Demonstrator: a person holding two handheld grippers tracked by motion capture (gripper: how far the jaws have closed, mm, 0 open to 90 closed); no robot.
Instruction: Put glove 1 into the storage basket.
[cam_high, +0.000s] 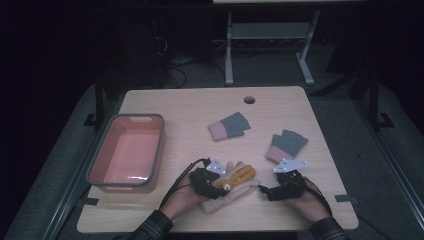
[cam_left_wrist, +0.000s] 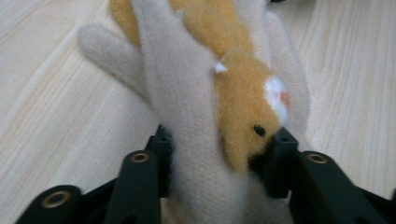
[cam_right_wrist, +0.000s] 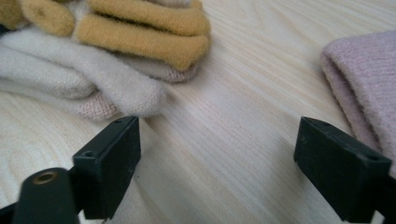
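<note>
Left tongs (cam_left_wrist: 212, 154) pinch the cream glove (cam_left_wrist: 187, 116), seemingly two stacked up close; right tongs (cam_right_wrist: 217, 158) gape wide.

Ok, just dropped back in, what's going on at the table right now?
A person is working on a cream and orange glove pair at the near edge of the table. The left gripper is clamped on the cuff end of the cream glove. The right gripper stands open over bare wood beside it, holding nothing. Two grey and pink gloves lie farther back, and the pink bin sits at the left.
</note>
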